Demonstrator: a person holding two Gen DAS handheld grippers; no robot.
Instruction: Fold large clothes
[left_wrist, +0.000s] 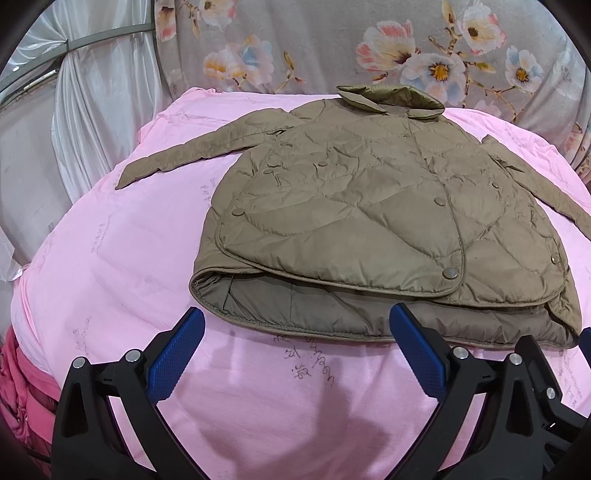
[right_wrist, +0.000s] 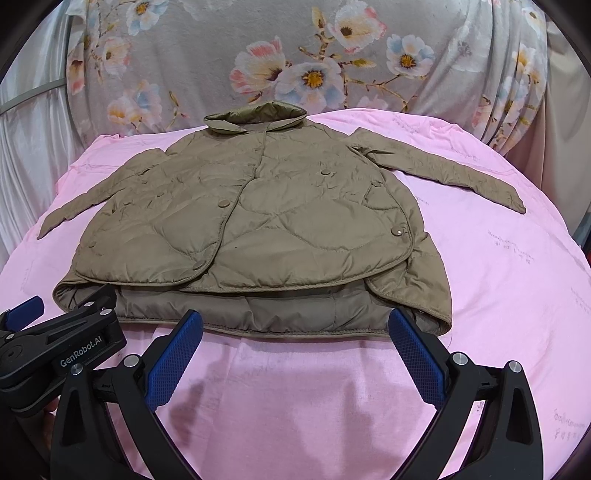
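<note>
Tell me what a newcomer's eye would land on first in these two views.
First, the olive quilted jacket spread front-up in the middle of the pink sheet, collar at the far end, both sleeves out to the sides. Next, the flowered cloth hanging behind it. Nearest, the left gripper and right gripper are open, just short of the hem.

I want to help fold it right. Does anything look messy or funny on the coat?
A little. The olive-brown quilted jacket lies flat on the pink bedsheet, but its front hem is shorter than the back, so the inner lining shows. Both sleeves stick out sideways, unfolded. No tears or spills are visible.
</note>
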